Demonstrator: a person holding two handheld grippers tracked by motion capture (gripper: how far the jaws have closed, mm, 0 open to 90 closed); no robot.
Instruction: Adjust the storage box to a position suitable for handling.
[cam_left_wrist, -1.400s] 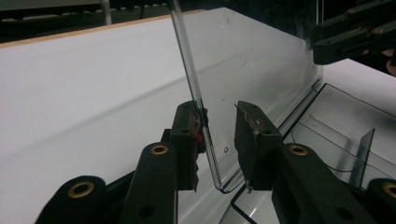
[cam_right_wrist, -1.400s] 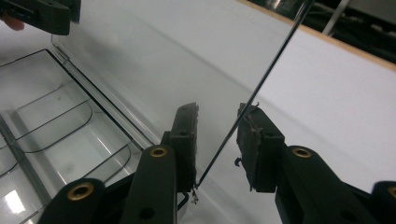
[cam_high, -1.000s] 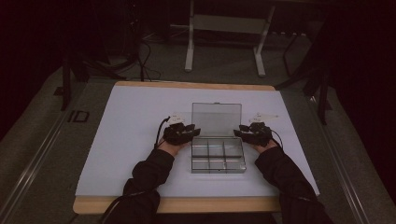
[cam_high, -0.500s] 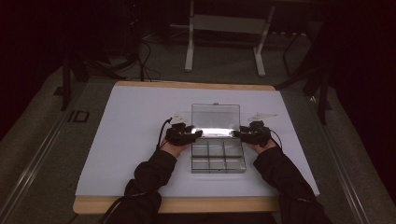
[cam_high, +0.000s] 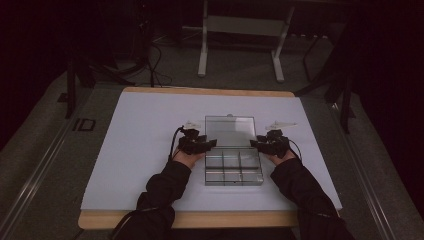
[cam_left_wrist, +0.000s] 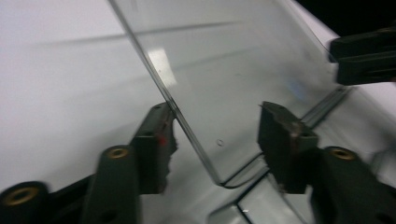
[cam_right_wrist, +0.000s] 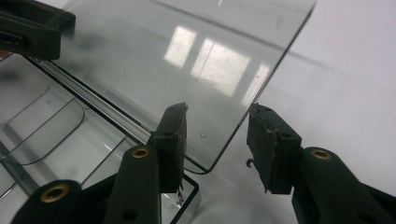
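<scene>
Left gripper (cam_left_wrist: 217, 135) and right gripper (cam_right_wrist: 217, 140), jaws apart, are being positioned astride opposite edges of the raised clear lid (cam_high: 230, 131) of the compartment box (cam_high: 233, 167) mid-table (cam_high: 150, 130); lid handling is judged underway; clamping is needed next

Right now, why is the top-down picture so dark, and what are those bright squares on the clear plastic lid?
High view: dim all round, the white table sheet the brightest area. Right gripper view: the squares are glare, lights mirrored on the clear plastic lid of the compartment box. Left gripper view: a fainter reflection patch on the lid, and the picture is soft, the other gripper smeared at the right edge.
</scene>
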